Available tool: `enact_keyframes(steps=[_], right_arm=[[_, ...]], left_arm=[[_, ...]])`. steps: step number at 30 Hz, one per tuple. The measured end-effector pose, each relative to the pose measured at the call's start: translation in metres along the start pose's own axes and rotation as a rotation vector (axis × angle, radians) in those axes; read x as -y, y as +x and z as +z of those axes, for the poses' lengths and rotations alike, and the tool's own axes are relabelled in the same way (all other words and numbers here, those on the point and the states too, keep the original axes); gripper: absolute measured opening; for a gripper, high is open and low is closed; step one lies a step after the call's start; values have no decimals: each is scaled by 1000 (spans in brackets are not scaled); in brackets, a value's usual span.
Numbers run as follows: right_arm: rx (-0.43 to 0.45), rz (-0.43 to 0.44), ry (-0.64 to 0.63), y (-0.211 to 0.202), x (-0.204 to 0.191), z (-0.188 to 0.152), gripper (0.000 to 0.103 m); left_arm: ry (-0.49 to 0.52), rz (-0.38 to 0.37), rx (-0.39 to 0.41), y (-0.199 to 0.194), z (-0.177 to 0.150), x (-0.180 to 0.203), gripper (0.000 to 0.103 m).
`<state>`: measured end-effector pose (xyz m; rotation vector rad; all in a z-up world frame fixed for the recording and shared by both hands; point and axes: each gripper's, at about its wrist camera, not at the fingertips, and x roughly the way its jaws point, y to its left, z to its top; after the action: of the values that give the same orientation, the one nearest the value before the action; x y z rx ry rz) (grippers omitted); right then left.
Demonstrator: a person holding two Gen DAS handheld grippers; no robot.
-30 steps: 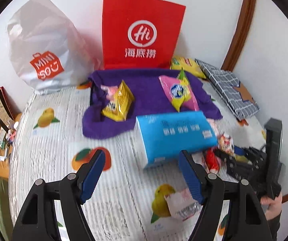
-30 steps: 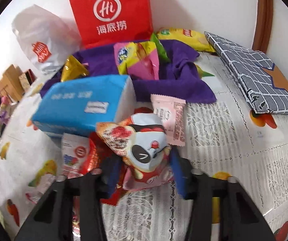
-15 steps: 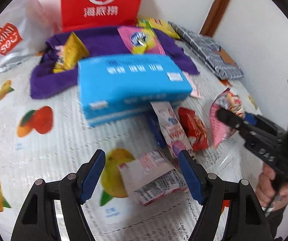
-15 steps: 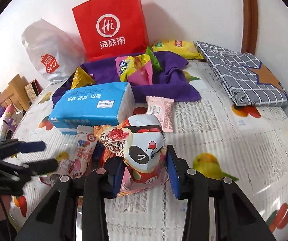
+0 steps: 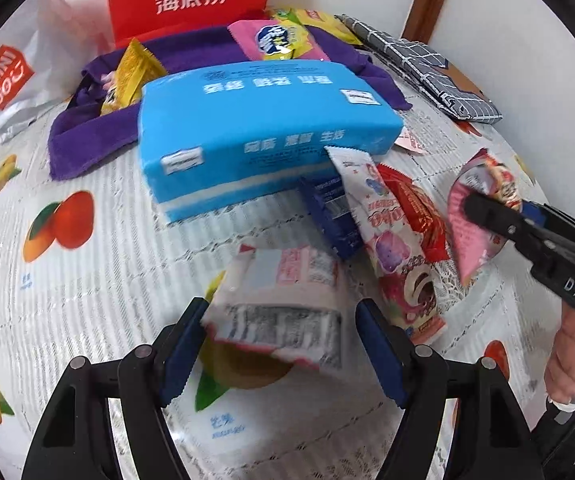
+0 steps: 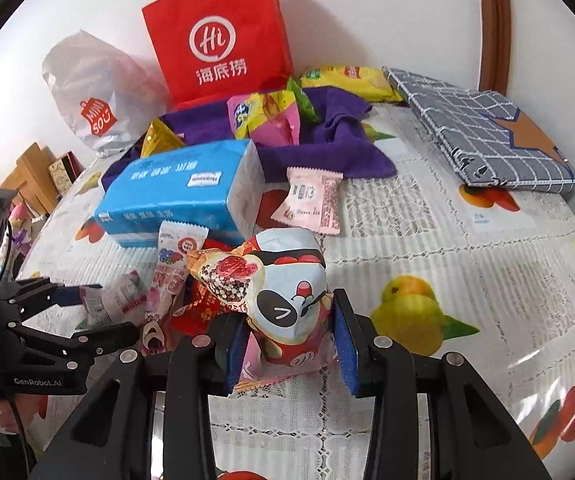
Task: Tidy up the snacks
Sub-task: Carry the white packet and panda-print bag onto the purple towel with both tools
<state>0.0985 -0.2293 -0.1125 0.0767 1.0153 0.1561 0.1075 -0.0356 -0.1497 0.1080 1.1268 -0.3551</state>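
My right gripper (image 6: pixel 289 338) is shut on a puffy white, pink and red cartoon snack bag (image 6: pixel 287 280) and holds it above the table; the bag also shows in the left wrist view (image 5: pixel 479 208). My left gripper (image 5: pixel 279 354) is open around a pale pink and white snack packet (image 5: pixel 283 304) lying on the tablecloth; its blue pads stand on either side of the packet. A pink strawberry packet (image 5: pixel 391 248), a red packet (image 5: pixel 419 208) and a dark blue packet (image 5: pixel 331 212) lie in a heap just beyond.
A blue tissue pack (image 5: pixel 263 120) lies behind the heap. A purple towel (image 5: pixel 87 136) holds a yellow packet (image 5: pixel 127 76) and a pink-yellow bag (image 5: pixel 279 38). A red paper bag (image 6: pixel 219 36), a white bag (image 6: pixel 95 88) and a folded checked cloth (image 6: pixel 483 132) stand behind. A pink packet (image 6: pixel 311 200) lies alone.
My left gripper has moved forward and down until its open jaws bracket the pale pink packet. My right gripper has risen a little with the cartoon bag in it.
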Motion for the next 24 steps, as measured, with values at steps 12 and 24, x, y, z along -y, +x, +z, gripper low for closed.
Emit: enact_keyframes(steps=[12,24], right_arm=[[8,15,-13,14,4,-2,43],[12,29,23,37,9,0,47]], left_arm=[[71,110,116,1,-2,-4,58],[17,127,187,4,-7,-15,61]])
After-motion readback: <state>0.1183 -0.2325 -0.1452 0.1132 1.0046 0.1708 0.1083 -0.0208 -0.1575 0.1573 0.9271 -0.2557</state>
